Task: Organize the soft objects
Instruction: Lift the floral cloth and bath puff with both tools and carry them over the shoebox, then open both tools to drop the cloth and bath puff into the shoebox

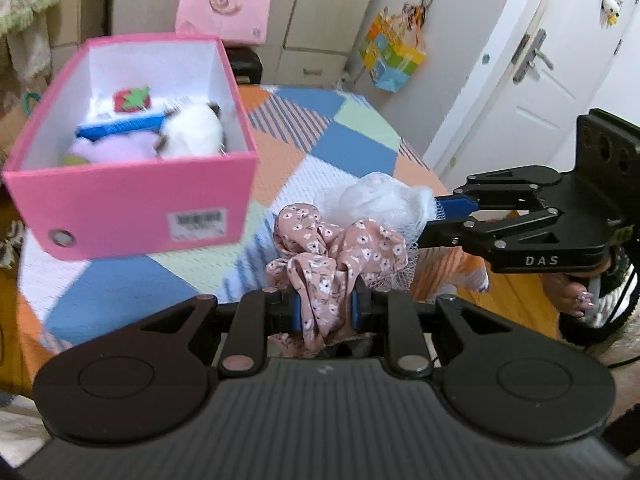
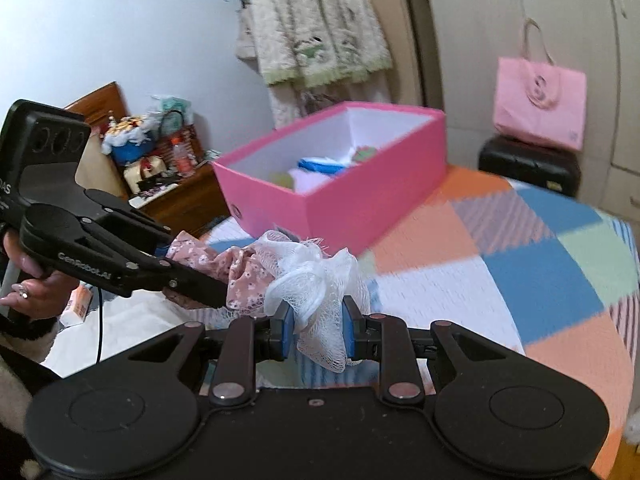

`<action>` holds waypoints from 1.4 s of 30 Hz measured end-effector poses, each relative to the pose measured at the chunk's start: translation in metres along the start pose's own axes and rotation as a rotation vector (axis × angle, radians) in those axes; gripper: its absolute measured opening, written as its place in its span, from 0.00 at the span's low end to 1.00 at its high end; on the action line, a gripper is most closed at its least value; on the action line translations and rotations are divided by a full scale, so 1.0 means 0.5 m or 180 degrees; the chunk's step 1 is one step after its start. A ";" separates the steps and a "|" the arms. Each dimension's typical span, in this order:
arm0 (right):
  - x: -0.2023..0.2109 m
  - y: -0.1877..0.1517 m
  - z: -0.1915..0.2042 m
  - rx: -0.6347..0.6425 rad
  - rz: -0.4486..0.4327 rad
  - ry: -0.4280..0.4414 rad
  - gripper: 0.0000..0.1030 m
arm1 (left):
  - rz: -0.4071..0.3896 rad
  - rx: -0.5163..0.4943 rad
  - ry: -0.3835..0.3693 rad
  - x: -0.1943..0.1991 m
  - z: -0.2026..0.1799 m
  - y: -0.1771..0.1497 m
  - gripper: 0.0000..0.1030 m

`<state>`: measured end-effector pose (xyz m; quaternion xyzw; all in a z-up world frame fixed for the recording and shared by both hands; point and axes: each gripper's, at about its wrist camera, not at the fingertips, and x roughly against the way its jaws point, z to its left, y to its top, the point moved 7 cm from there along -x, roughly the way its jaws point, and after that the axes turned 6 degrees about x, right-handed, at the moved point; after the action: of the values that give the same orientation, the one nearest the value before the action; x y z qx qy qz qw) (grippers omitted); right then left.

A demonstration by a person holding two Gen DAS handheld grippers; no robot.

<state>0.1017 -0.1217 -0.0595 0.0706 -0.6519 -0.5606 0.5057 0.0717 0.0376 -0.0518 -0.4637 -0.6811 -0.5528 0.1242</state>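
My left gripper [image 1: 323,309] is shut on a pink floral scrunchie [image 1: 340,248] and holds it above the bed. My right gripper [image 2: 317,326] is shut on a white mesh bath pouf [image 2: 312,276], held right beside the scrunchie [image 2: 244,276]. In the left wrist view the pouf [image 1: 376,200] sits in the right gripper [image 1: 440,216], just behind the scrunchie. The open pink box [image 1: 132,204] stands on the bed ahead and to the left, holding a white plush [image 1: 196,132], a strawberry toy [image 1: 132,100] and other soft things. The box [image 2: 360,200] also shows ahead in the right wrist view.
A patchwork bedspread [image 1: 320,136] covers the bed. A pink tote bag [image 2: 540,104] rests on a black case [image 2: 528,164] beyond the bed. A cluttered wooden nightstand [image 2: 176,196] stands at the left. A white door [image 1: 540,80] is at the right.
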 end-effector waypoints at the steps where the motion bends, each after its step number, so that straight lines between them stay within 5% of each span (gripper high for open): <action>1: -0.002 0.012 0.005 0.0017 -0.0022 0.0011 0.28 | -0.0063 -0.0018 0.0033 0.013 0.004 0.007 0.20; 15: -0.073 0.209 0.033 0.0388 -0.0580 -0.0126 0.29 | -0.0955 -0.0136 0.0335 0.097 0.062 0.137 0.20; 23: -0.149 0.282 0.009 0.0383 -0.0629 -0.0176 0.29 | -0.1203 -0.0041 0.0509 0.066 0.130 0.219 0.20; 29: -0.207 0.325 -0.033 0.0231 -0.0593 0.0041 0.29 | -0.1173 -0.0010 0.0660 0.036 0.198 0.284 0.20; 42: -0.377 0.333 -0.126 0.0095 -0.0070 -0.0218 0.29 | -0.0595 0.0161 0.0892 -0.128 0.338 0.354 0.21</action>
<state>0.3176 0.0210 -0.0444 0.0660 -0.6763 -0.5585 0.4758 0.3003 0.1454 -0.0429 -0.3136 -0.7110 -0.6038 0.1776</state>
